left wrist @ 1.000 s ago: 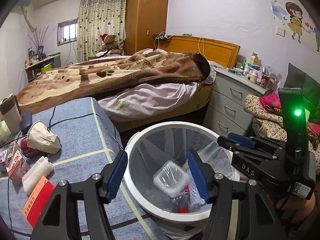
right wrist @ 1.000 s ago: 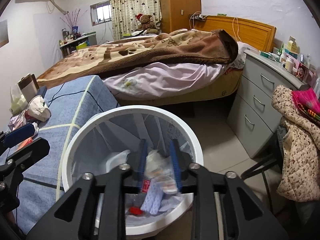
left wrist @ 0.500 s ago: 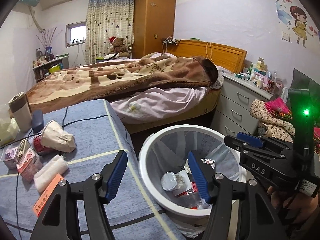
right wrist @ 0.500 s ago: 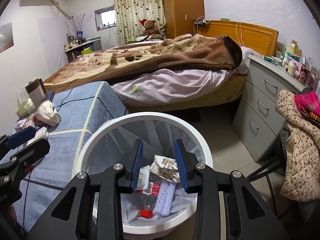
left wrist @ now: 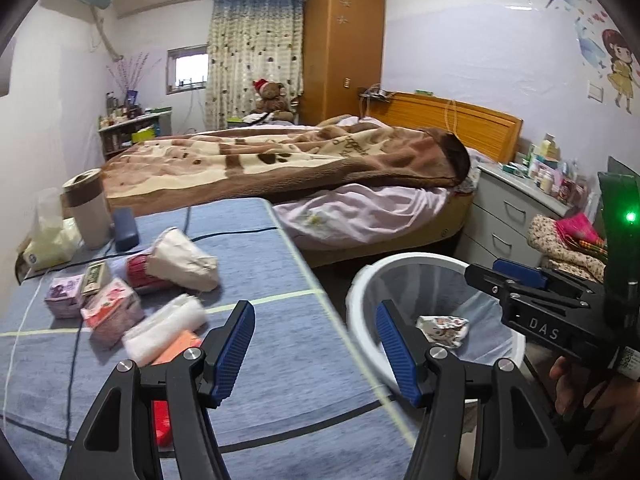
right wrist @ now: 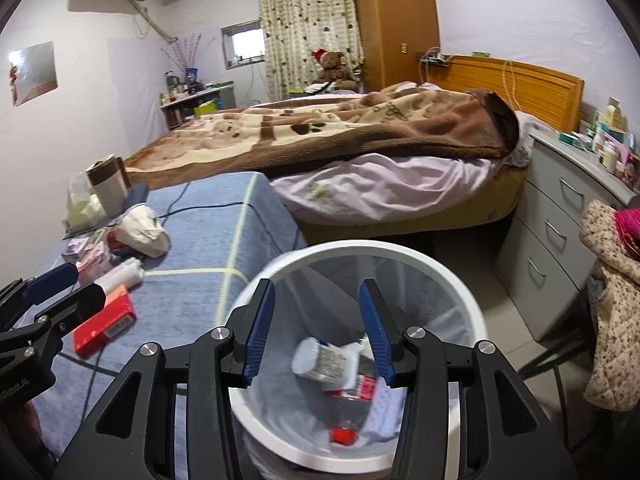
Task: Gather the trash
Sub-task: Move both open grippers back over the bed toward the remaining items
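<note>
Your right gripper (right wrist: 316, 324) hangs over the bin (right wrist: 460, 280), jaws opening and empty; the trash (right wrist: 324, 364) lies below. Your left gripper (left wrist: 316, 348) is open, empty; the table's (left wrist: 280, 380) wrappers (left wrist: 160, 332) at ten o'clock.

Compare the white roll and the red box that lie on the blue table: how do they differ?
The white roll is round, soft-looking and plain; the red box is flat, hard-edged and printed, with a barcode. The roll lies farther from the cameras, the box nearer. Both rest on the blue table, side by side, with no gripper holding them.
</note>
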